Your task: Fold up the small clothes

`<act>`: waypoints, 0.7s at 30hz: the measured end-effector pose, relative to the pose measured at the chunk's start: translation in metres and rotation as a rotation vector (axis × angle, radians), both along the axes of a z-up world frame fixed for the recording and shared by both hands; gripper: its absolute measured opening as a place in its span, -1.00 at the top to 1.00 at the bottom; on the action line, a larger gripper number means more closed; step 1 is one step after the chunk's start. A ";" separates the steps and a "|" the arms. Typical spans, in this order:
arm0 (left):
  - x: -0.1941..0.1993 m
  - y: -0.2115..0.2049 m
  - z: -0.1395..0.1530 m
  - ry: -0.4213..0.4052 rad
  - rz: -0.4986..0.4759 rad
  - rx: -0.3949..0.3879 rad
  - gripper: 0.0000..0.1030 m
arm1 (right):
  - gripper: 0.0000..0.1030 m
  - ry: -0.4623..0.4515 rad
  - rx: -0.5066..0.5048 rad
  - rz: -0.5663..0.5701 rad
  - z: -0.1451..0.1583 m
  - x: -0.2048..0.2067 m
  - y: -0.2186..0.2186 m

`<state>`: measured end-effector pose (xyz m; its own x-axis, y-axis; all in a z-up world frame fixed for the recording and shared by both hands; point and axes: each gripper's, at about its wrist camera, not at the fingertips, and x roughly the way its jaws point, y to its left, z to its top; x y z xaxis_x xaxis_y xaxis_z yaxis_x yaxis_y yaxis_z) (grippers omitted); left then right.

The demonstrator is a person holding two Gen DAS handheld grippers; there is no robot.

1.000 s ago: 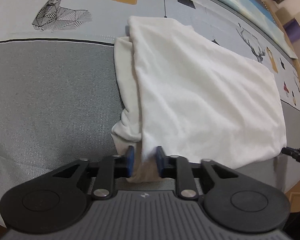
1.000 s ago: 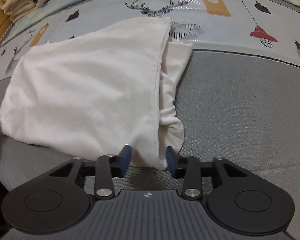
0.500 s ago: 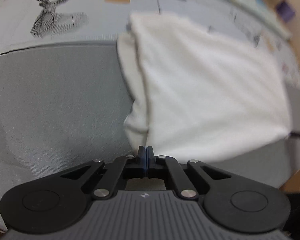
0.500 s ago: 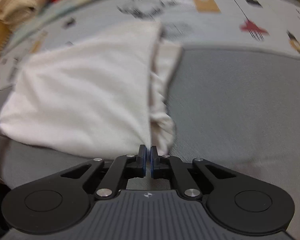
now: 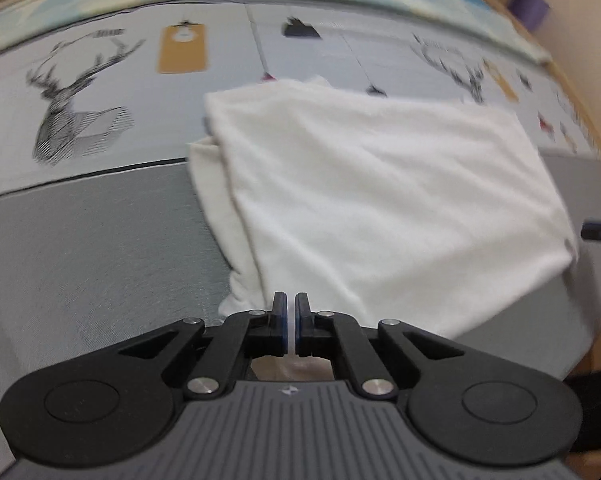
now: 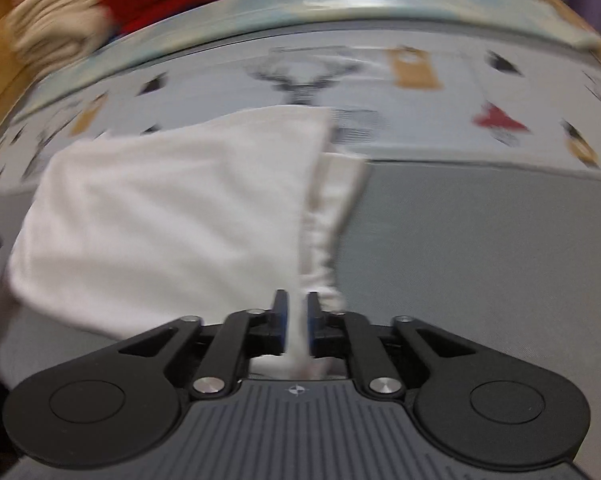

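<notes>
We note the white garment (image 5: 380, 200) lying half-folded on the bed (image 5: 80, 248), across the line where the grey panel meets the printed strip, long axis running side to side between the two tools. Left tool (image 5: 291, 322): jaws all but shut, a sliver of white fabric in the slit, so we read it as pinching the near corner by the doubled edge. Right tool (image 6: 296, 326): jaws opening, a bunch of cloth between the pads, which we judge to be pressing it at this point (motion blur limits certainty). Garment extends away from both tools toward the far edge of the bed. Judgement: the next fold carries the near edge forward over the far edge; both tools sit equally close, one per near corner
</notes>
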<state>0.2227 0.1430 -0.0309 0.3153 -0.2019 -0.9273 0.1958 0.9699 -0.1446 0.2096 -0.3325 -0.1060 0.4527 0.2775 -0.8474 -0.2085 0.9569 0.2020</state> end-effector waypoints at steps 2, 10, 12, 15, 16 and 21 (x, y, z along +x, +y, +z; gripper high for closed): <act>0.002 -0.013 -0.014 0.036 -0.029 0.080 0.91 | 0.34 0.023 -0.061 0.073 -0.010 0.002 0.017; 0.011 -0.004 -0.018 0.059 0.051 0.180 0.87 | 0.32 0.139 -0.115 0.067 -0.024 0.016 0.018; 0.015 -0.002 -0.003 -0.020 0.078 0.124 0.84 | 0.32 0.089 -0.071 0.057 -0.010 0.019 0.017; 0.021 -0.010 0.008 -0.083 0.092 0.063 0.84 | 0.31 0.027 -0.031 0.028 0.002 0.026 0.016; 0.023 -0.013 0.009 -0.089 0.091 0.048 0.84 | 0.31 0.011 -0.022 0.017 0.002 0.029 0.018; 0.028 -0.034 -0.006 -0.048 0.034 0.056 0.84 | 0.30 0.021 -0.072 -0.024 -0.013 0.048 0.024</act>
